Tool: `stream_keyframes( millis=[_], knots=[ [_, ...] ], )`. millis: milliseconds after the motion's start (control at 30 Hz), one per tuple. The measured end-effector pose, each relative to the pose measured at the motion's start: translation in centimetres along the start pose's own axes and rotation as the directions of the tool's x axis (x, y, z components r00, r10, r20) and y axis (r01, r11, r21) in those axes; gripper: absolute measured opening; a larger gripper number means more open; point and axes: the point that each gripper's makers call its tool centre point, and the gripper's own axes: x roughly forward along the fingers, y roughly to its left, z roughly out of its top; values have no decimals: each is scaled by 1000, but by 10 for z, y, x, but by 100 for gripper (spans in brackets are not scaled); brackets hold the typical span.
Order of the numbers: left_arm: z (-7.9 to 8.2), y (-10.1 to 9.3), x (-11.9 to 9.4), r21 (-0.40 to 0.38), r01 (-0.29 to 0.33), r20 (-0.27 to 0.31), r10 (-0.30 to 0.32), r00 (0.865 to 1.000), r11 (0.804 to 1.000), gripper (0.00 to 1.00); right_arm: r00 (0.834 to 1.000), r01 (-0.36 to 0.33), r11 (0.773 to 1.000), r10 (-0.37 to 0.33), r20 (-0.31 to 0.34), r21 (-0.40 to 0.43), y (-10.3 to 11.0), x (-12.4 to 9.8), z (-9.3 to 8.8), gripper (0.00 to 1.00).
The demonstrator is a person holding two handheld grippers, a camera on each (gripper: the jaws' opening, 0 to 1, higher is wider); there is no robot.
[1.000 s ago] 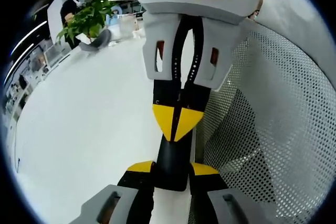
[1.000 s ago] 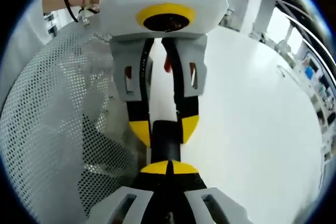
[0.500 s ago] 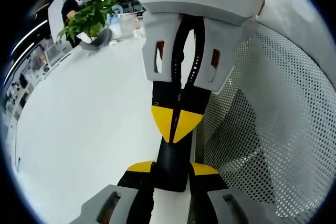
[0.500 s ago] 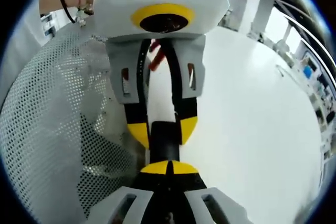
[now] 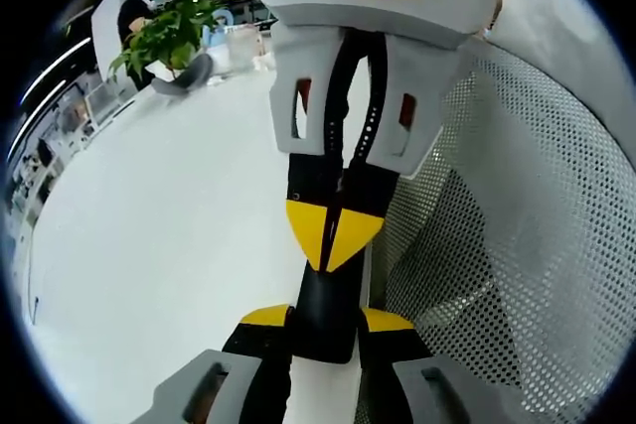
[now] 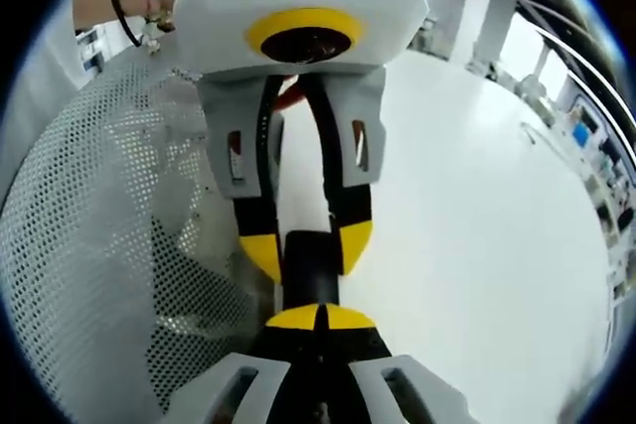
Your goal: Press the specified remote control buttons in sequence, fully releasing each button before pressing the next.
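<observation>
The left gripper (image 5: 328, 317) has its yellow-tipped fingers (image 5: 266, 316) clamped on the near end of a slim black-and-white remote control (image 5: 326, 295), holding it just above the white desk (image 5: 149, 235). The remote runs away from this gripper, and at its far end the right gripper (image 5: 336, 235) faces back with its fingers pressed together, their yellow tips resting on the remote's face. In the right gripper view the right gripper (image 6: 320, 318) has its tips meeting on the dark end of the remote, while the left gripper (image 6: 308, 245) grips the remote from the far side. A white perforated mesh panel (image 5: 517, 245) stands just beside the remote. A potted green plant (image 5: 164, 37) sits at the desk's far left.
</observation>
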Motion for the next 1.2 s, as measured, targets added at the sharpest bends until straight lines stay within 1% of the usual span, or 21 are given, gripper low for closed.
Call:
stream_keyframes(
  millis=[100, 167, 200, 233, 267, 367, 500, 667, 767, 800, 833, 900, 1100, 1200],
  knots=[
    [0, 0, 0, -2, 0, 2, 0, 1000, 1000, 25, 1000, 3, 1000, -3, 11, 7, -1, 0, 0, 0],
    [0, 0, 0, -2, 0, 2, 0, 1000, 1000, 25, 1000, 6, 1000, -6, 27, -6, 0, 0, 0, 0],
    [0, 0, 0, -3, -1, 2, 1, 1000, 1000, 25, 999, 11, 1000, -10, 36, -17, 0, 0, 0, 0],
    [0, 0, 0, -2, -4, 1, 4, 1000, 1000, 25, 999, 15, 998, -12, 52, -54, 0, -1, 0, 0],
    [0, 0, 1, -1, -3, 0, 3, 1000, 1000, 25, 998, 19, 998, -15, 64, -67, 1, -1, 0, 0],
    [0, 0, 1, 0, -3, 2, 3, 1000, 1000, 25, 997, 18, 998, -13, 80, -68, 1, -2, -1, 0],
    [0, 0, 1, -11, -11, 18, 11, 1000, 1000, 25, 996, 8, 999, -4, 88, -50, 0, -1, 0, 0],
    [0, 0, 1, -12, -11, 20, 11, 1000, 1000, 25, 994, 12, 999, -8, 107, -33, -1, -4, -1, 0],
    [0, 1, 1, -18, -14, 30, 15, 999, 1000, 25, 993, -9, 1000, 10, 114, -7, 0, -6, -3, 7],
    [0, 1, 0, -21, -15, 34, 16, 999, 1000, 25, 992, -22, 1000, 19, 122, 22, 1, -6, -4, 10],
    [0, 1, 0, -24, -18, 39, 19, 999, 1000, 25, 992, -32, 999, 28, 120, 33, 2, -7, -6, 13],
    [0, 1, 0, -29, -21, 45, 23, 999, 999, 25, 992, -37, 998, 31, 124, 44, 1, -8, -10, 15],
    [0, 1, 0, -33, -25, 48, 26, 999, 999, 25, 991, -43, 998, 36, 131, 50, 4, -11, -13, 18],
    [0, 1, 0, -32, -25, 47, 26, 999, 999, 25, 992, -56, 998, 52, 116, 29, 8, -9, -18, 23]
  ],
)
